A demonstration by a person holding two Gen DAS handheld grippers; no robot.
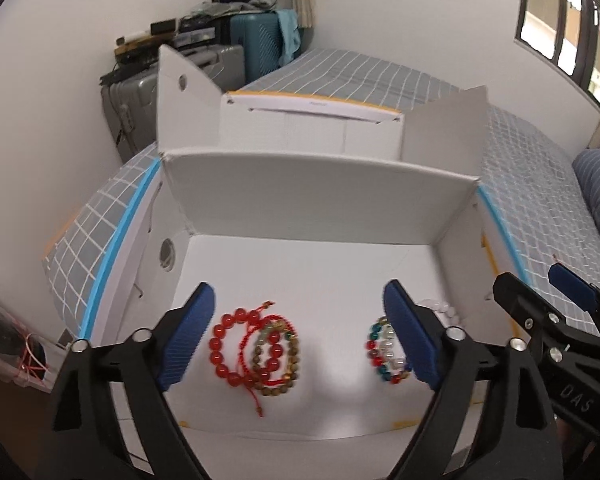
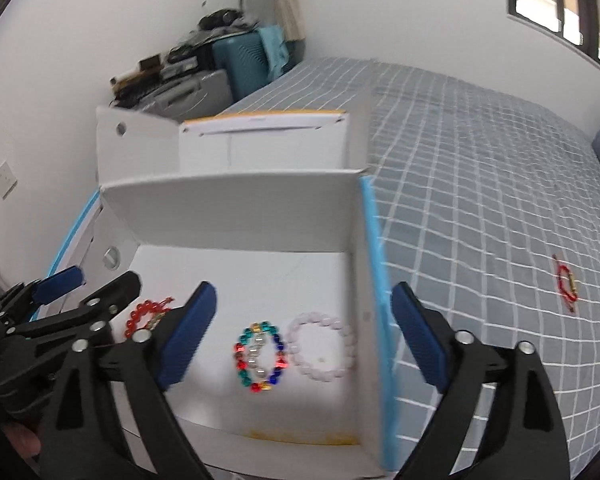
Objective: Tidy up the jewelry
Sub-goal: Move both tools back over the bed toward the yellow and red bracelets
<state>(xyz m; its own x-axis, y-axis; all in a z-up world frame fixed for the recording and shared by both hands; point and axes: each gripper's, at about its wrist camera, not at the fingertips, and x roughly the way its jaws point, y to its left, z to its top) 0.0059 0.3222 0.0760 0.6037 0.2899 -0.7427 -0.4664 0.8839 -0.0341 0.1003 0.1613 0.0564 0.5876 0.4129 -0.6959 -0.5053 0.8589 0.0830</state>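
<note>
White cardboard makes up the open box (image 1: 308,264) that sits on a bed (image 2: 480,200) with a grey checked cover, and most of the jewelry lies on its floor. In the left wrist view a red bead bracelet (image 1: 236,346) rests just beside a brown bead bracelet (image 1: 278,360), the two overlapping and tangled with a red cord. To their right lies a multicoloured bead bracelet (image 1: 382,350), partly hidden behind one finger of the left claw (image 1: 300,336). That claw hangs over the box with its blue pads spread wide apart and nothing between them.

The right wrist view shows the multicoloured bracelet (image 2: 260,356) touching a white bead bracelet (image 2: 324,346) near the box's right wall, which has a blue edge. The right claw (image 2: 304,334) is also spread wide and holds nothing; one pad hangs over the box floor, the other over the bed outside the wall. Well apart from the box, a small red cord bracelet (image 2: 567,286) lies alone on the bed cover.

A second white box stands just behind the first, and suitcases (image 1: 204,64) are piled in the far corner
</note>
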